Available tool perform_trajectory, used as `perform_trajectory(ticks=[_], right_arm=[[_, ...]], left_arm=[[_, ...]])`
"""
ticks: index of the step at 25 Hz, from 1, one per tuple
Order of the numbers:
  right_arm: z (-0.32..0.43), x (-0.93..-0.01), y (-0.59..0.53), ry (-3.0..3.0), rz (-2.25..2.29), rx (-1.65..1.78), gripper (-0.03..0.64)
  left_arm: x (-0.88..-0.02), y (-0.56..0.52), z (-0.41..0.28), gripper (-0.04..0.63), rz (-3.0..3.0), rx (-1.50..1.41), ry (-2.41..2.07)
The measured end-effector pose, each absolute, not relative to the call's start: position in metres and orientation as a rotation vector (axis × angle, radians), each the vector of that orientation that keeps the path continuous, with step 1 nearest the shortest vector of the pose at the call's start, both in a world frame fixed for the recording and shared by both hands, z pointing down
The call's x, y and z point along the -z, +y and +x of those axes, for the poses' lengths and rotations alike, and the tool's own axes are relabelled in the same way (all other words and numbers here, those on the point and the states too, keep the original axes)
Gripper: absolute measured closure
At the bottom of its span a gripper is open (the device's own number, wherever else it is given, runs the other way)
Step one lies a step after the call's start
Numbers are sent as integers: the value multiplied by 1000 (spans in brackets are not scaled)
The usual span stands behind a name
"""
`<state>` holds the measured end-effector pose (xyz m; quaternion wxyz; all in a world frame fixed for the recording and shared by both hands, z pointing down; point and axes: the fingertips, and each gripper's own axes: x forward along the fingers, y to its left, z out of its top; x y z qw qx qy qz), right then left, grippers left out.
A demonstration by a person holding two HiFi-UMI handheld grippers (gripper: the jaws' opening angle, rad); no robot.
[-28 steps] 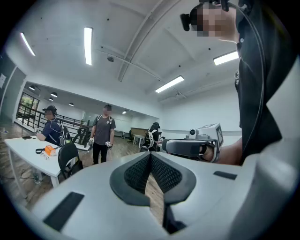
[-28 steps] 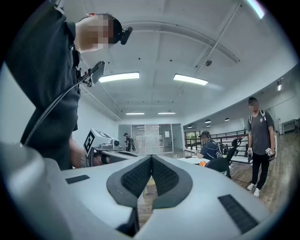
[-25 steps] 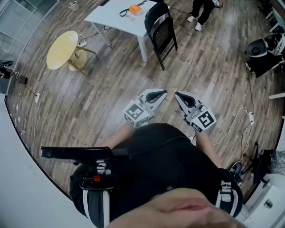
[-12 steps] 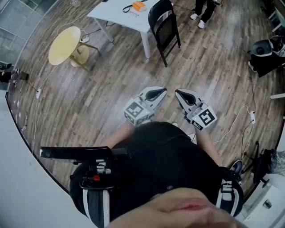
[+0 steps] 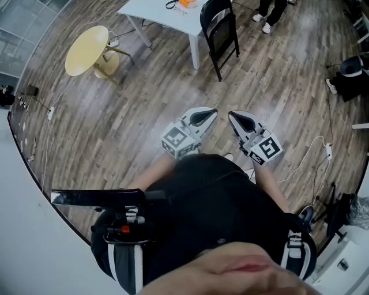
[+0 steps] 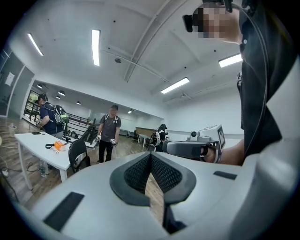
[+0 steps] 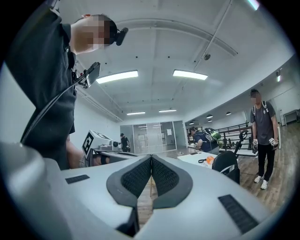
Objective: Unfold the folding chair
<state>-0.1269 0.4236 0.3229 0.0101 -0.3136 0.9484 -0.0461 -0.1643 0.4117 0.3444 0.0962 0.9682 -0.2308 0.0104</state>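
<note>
Left gripper [image 5: 211, 113]: held level over the floor, with jaws pressed together and nothing between them.
Right gripper [image 5: 232, 115]: held just beside the left in the same pose, with jaws closed and empty too.
Floor [image 5: 144, 98]: lay as bare wood planks from the grippers up to the chair.
Chair [image 5: 222, 31]: stood well ahead of both grippers at the near corner of the bench [image 5: 154, 12]; could not tell whether touching it or only just beside it.
Chair state: folded flat, seat up against the back, untouched.
Long axis: ran upright, feet on the floor and rounded back on top, seemingly tipped a little toward the bench.
Facing: broad side turned roughly toward the grippers.
Done: judged as none of the unfolding, at most the approach.
Left: judged as reaching the chair, opening the jaws, gripping back and seat, swinging the seat down, setting all feet on the floor.
</note>
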Motion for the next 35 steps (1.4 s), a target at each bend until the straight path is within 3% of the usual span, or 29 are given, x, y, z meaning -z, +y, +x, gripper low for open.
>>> perform_trajectory(ticks=[20, 35], right_arm=[[-219, -335, 384, 2992, -999, 151, 609], [-130, -334, 294, 2888, -981, 220, 609]], left_arm=[[-361, 371, -251, 601, 2862, -15, -679], [-355, 291, -186, 601, 2854, -19, -781]])
